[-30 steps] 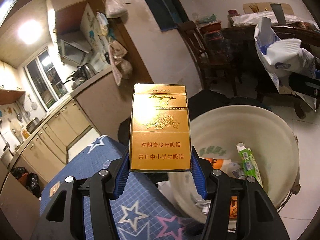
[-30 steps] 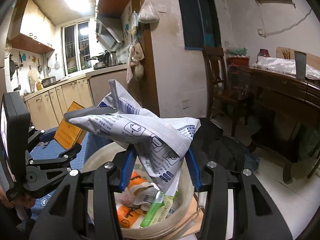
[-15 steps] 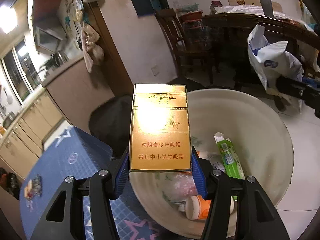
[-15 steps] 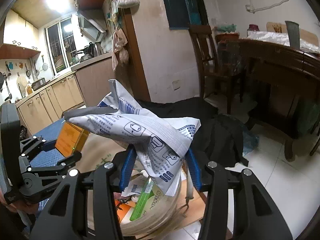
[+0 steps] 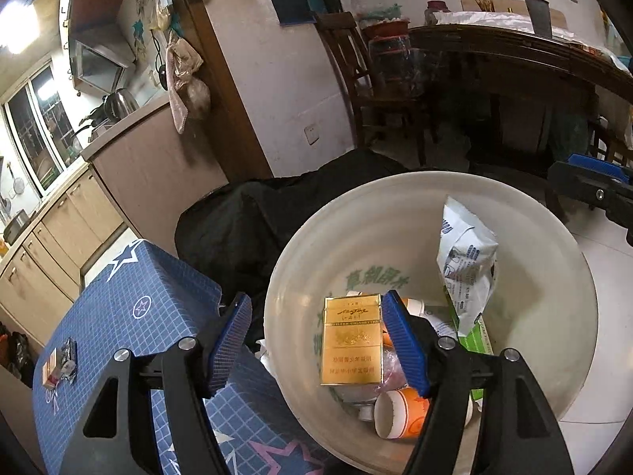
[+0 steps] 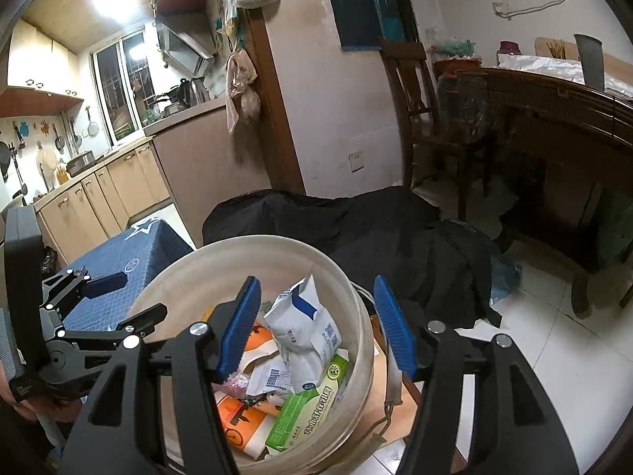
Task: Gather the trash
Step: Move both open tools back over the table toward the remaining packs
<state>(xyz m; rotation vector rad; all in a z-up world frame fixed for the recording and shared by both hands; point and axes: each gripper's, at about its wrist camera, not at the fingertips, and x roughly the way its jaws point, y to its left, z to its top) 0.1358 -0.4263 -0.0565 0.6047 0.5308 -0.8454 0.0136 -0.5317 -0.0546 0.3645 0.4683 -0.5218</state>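
A white bucket (image 5: 554, 261) (image 6: 356, 289) holds trash. My left gripper (image 5: 316, 344) is open above the bucket's near rim. A gold cigarette pack (image 5: 352, 340) lies loose inside the bucket, between the spread fingers and touching neither pad. My right gripper (image 6: 316, 324) is open and empty over the bucket. The white and blue wrapper (image 5: 467, 261) (image 6: 308, 324) lies in the bucket on other trash. An orange paper cup (image 5: 399, 411) and a green box (image 6: 308, 415) also lie inside.
A blue star-patterned table (image 5: 130, 316) (image 6: 130, 261) stands left of the bucket with small items (image 5: 59, 364) on it. A black cloth heap (image 6: 376, 229) lies behind the bucket. A wooden chair (image 6: 427, 111) and dark table (image 6: 554, 111) stand at the right.
Both grippers opened. The cigarette pack left my left gripper and dropped into the bucket. The wrapper left my right gripper and fell into the bucket too.
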